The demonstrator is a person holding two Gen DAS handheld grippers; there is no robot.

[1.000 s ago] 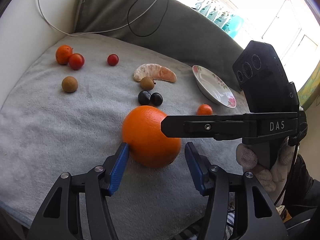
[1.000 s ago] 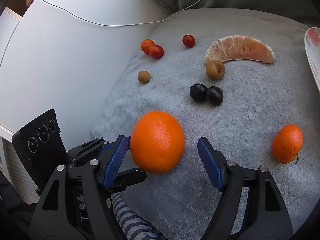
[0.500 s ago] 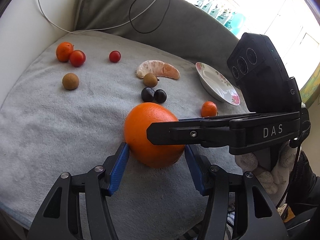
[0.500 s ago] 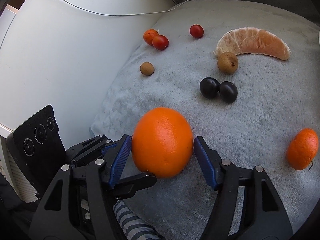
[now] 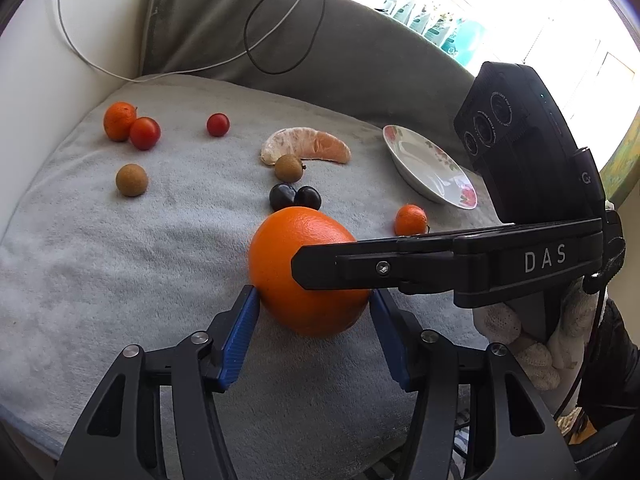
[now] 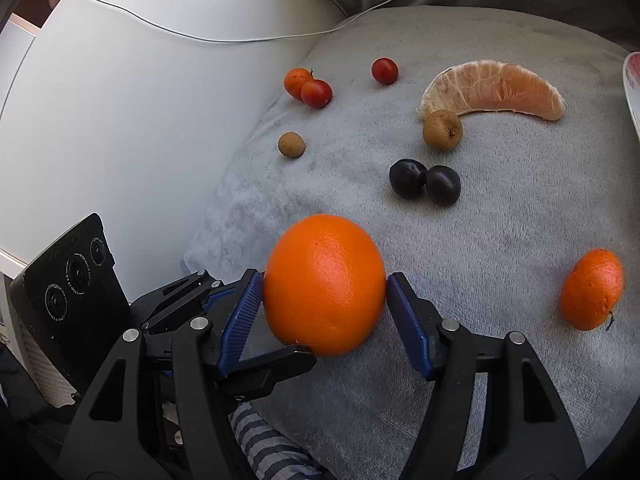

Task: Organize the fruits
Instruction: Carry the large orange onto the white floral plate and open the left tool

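Note:
A large orange [image 5: 296, 264] [image 6: 324, 280] sits on a grey towel [image 5: 120, 248]. My right gripper [image 6: 325, 316] is shut on it, both blue pads touching its sides; it also shows from the side in the left wrist view [image 5: 320, 268]. My left gripper [image 5: 314, 336] is open, its blue pads straddling the orange's near side without a clear grip. A floral plate [image 5: 430, 168] lies at the right.
On the towel lie a small mandarin [image 5: 411, 220], two dark plums [image 5: 295, 197], two brown longans [image 5: 131, 179], a peeled citrus piece [image 5: 308, 146], two cherry tomatoes [image 5: 218, 124] and another mandarin [image 5: 117, 121]. Cables [image 5: 276, 32] run over the cushion behind.
My right gripper closed in on the large orange until its pads touched both sides. My left gripper moved a little nearer the orange.

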